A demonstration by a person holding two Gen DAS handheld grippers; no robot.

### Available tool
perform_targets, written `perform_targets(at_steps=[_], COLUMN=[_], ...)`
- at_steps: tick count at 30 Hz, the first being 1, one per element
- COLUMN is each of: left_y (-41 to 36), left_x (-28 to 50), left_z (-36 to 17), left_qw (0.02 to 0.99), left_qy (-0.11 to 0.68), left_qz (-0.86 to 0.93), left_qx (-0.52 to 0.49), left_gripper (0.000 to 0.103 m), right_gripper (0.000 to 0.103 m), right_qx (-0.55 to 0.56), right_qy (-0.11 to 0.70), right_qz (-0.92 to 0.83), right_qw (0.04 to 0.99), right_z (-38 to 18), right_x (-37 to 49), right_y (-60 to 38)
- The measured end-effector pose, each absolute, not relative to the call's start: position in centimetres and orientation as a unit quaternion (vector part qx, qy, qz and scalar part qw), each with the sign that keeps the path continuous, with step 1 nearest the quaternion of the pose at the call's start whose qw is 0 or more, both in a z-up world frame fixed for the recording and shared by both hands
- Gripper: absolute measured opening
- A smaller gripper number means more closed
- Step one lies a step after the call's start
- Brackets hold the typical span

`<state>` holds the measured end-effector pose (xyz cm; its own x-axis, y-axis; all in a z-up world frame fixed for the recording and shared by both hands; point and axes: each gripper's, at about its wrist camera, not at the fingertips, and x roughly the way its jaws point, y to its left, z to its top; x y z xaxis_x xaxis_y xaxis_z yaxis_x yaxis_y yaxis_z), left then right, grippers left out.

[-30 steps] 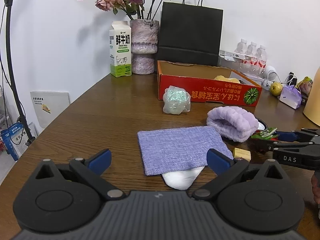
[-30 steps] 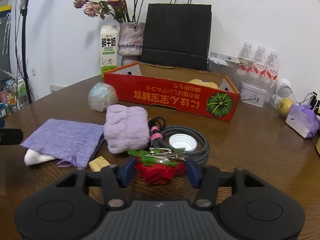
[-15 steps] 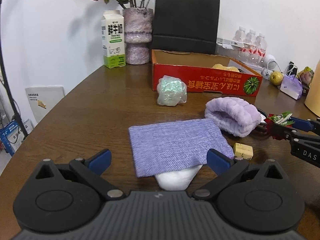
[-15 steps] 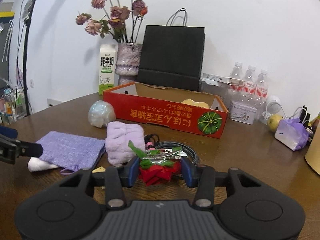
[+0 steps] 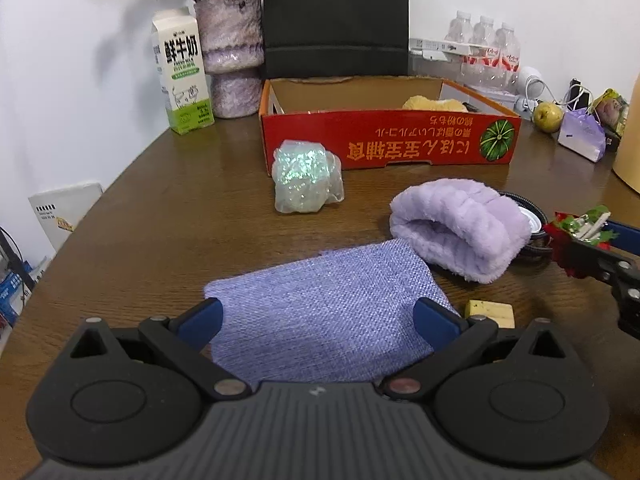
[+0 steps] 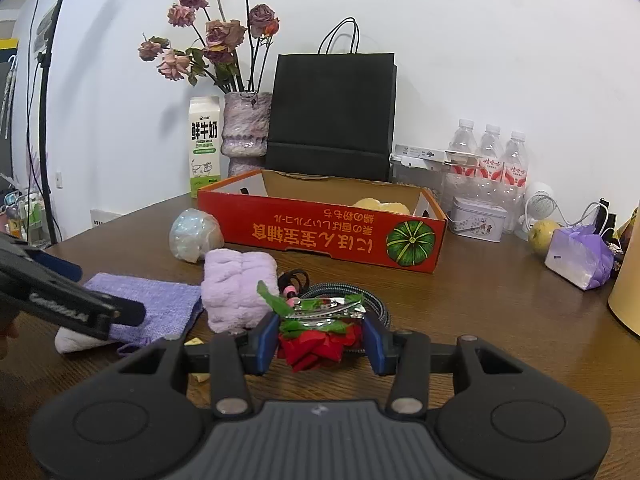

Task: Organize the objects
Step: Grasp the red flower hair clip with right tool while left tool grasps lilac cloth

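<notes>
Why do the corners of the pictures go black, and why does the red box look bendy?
Both views use a fisheye lens, so the corners go dark and straight lines curve. Left wrist view: the red box bows slightly. Right wrist view: its front edge slants, and the stand pole at the left curves. Both pictures look sharp, with soft shadows on the wall.

My bench (image 5: 168,216) is dark brown wood with a rounded edge, pushed against a plain white wall (image 6: 480,60). A black stand pole (image 6: 44,120) rises at the far left. Beyond the bench's edge, low down, I make out what may be shelved clutter (image 6: 20,216), too blurred to name.
</notes>
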<state>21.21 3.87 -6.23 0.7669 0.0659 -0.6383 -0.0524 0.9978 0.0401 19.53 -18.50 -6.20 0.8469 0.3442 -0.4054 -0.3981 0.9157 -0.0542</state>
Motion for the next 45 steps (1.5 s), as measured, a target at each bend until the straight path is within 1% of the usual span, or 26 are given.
perform_targets(at_steps=[6, 16, 17, 19, 21, 22, 27, 29, 31, 32, 34, 35, 39, 42, 45], left_y=[4.7, 4.6, 4.6, 4.6, 4.5, 4.5, 4.8, 4.9, 4.9, 4.9, 5.3, 5.3, 4.8, 4.2, 3.9], left_x=[22.0, 21.8, 21.8, 21.7, 21.4, 21.3, 21.0, 20.8, 20.5, 20.3, 20.1, 19.9, 19.1, 18.2, 17.4], left_z=[-7.5, -7.7, -7.7, -7.6, -7.5, -7.4, -7.3, -7.2, -7.0, -7.0, -6.9, -6.9, -6.8, -6.5, -6.0], left_qw=[0.937, 0.940, 0.939, 0.940, 0.941, 0.942, 0.944, 0.946, 0.949, 0.949, 0.950, 0.951, 0.956, 0.961, 0.965], left_qy=[0.348, 0.341, 0.341, 0.341, 0.338, 0.336, 0.329, 0.323, 0.314, 0.312, 0.308, 0.305, 0.292, 0.274, 0.259], left_qz=[0.023, 0.020, 0.019, 0.011, 0.008, 0.007, 0.007, 0.009, 0.019, 0.028, 0.029, 0.031, 0.030, 0.033, 0.041], left_qx=[-0.021, -0.020, -0.021, -0.022, -0.020, -0.020, -0.031, -0.034, -0.030, -0.030, -0.038, -0.039, -0.023, -0.009, -0.010], left_gripper=[0.103, 0.103, 0.102, 0.097, 0.088, 0.086, 0.080, 0.075, 0.052, 0.043, 0.038, 0.034, 0.023, 0.018, 0.016], right_gripper=[0.044, 0.044, 0.044, 0.044, 0.044, 0.044, 0.044, 0.044, 0.044, 0.044, 0.044, 0.044, 0.044, 0.044, 0.044], right_qx=[-0.065, -0.067, -0.067, -0.067, -0.067, -0.067, -0.068, -0.067, -0.066, -0.066, -0.066, -0.066, -0.066, -0.067, -0.068], right_qy=[0.204, 0.207, 0.207, 0.207, 0.205, 0.204, 0.201, 0.201, 0.201, 0.201, 0.201, 0.201, 0.200, 0.198, 0.194], right_qz=[0.199, 0.203, 0.203, 0.204, 0.204, 0.204, 0.206, 0.206, 0.206, 0.206, 0.206, 0.206, 0.205, 0.205, 0.204], right_qw=[0.956, 0.955, 0.955, 0.955, 0.955, 0.955, 0.955, 0.955, 0.955, 0.955, 0.956, 0.956, 0.956, 0.956, 0.957], right_z=[-6.3, -6.3, -6.3, -6.3, -6.3, -6.2, -6.2, -6.2, -6.2, -6.2, -6.2, -6.2, -6.2, -6.1, -6.0], right_x=[19.6, 19.7, 19.7, 19.6, 19.6, 19.6, 19.5, 19.5, 19.5, 19.5, 19.5, 19.5, 19.5, 19.4, 19.3], right_y=[-18.5, -18.3, -18.3, -18.3, -18.3, -18.3, -18.4, -18.4, -18.5, -18.5, -18.5, -18.5, -18.5, -18.5, -18.5])
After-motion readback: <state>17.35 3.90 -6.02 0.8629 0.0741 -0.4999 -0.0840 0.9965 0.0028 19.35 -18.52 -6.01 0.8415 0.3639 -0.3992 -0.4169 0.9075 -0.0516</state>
